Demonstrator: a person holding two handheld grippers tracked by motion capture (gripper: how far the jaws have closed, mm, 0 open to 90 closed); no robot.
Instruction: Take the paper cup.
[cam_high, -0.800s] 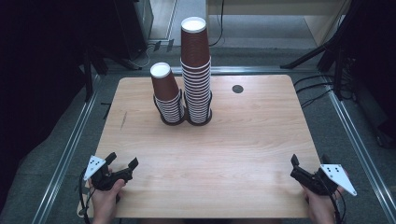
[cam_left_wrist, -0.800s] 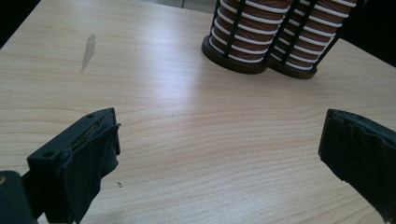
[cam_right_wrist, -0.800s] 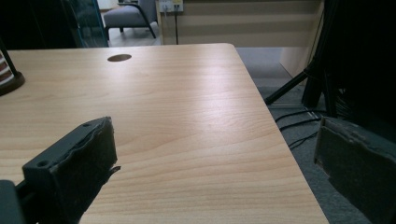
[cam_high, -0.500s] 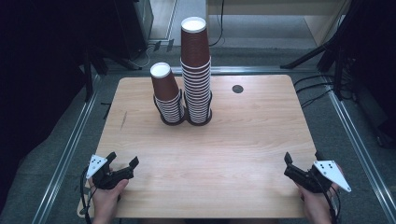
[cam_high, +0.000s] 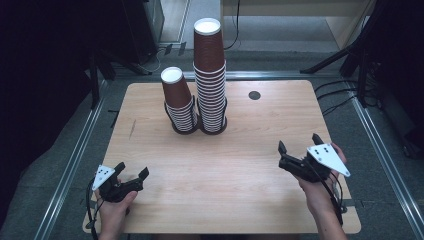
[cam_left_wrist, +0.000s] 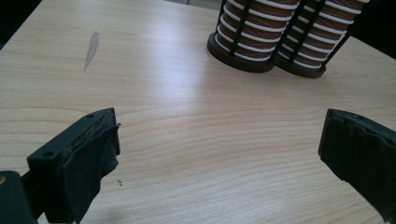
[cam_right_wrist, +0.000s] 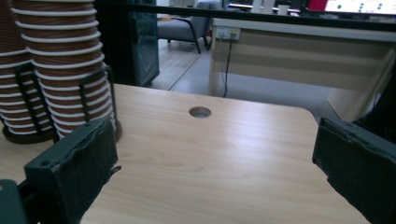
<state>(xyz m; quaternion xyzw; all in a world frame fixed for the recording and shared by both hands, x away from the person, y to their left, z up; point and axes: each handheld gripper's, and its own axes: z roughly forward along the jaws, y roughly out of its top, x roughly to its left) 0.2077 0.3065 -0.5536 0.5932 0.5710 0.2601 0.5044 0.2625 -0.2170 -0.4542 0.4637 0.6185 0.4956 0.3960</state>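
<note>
You are holding both grippers apart and empty, low over the worktop at its near edge. The short stack and the tall stack are standing upright, touching side by side in their black racks at the far centre. From the right gripper they are lying at about 10 o'clock; from the left gripper at about 1 o'clock. The right gripper is sitting nearer the tall stack, so you are better placed to reach with it.
</note>
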